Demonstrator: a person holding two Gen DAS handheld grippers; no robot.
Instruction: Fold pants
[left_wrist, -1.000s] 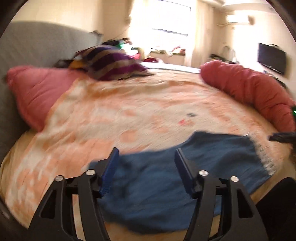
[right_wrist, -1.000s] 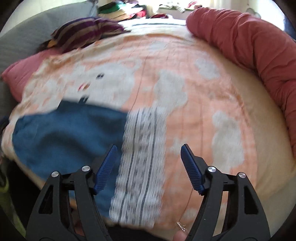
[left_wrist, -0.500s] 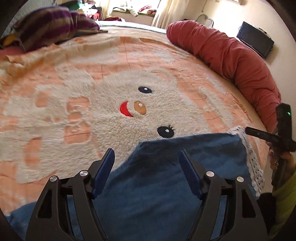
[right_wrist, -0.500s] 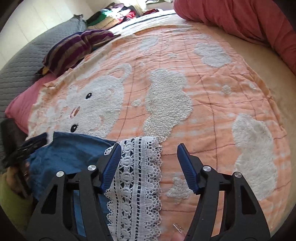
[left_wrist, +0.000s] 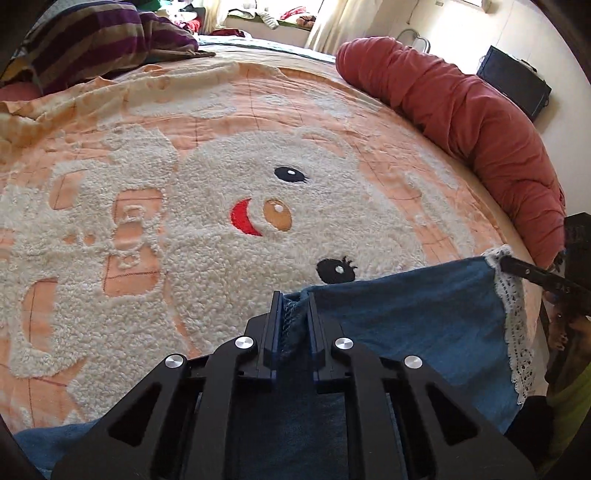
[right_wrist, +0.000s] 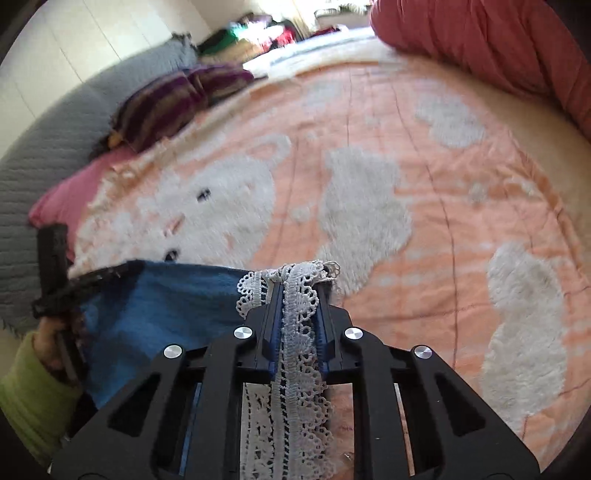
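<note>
The left gripper (left_wrist: 293, 314) has its two fingers pinched tight on a corner of the blue pants (left_wrist: 413, 325), frayed denim edge bunched between the pads. From that pinch the fabric stretches off to its right as a taut top edge, ending at the white lace trim (left_wrist: 515, 332), where the right gripper (left_wrist: 535, 275) shows as a dark bar at the far corner. Just ahead of the left claw lies the peach blanket (left_wrist: 221, 122) with its fluffy white animal face (one stitched eye sits right above the pinched corner).

The right gripper (right_wrist: 299, 295) is likewise clamped, on the lace trim (right_wrist: 295, 332), which runs back between its fingers. To its left the blue pants (right_wrist: 162, 306) span toward the left gripper (right_wrist: 92, 277). Farther ahead and right of both claws lies a rolled red quilt (left_wrist: 461, 110); far left, a striped pillow (right_wrist: 166, 103).
</note>
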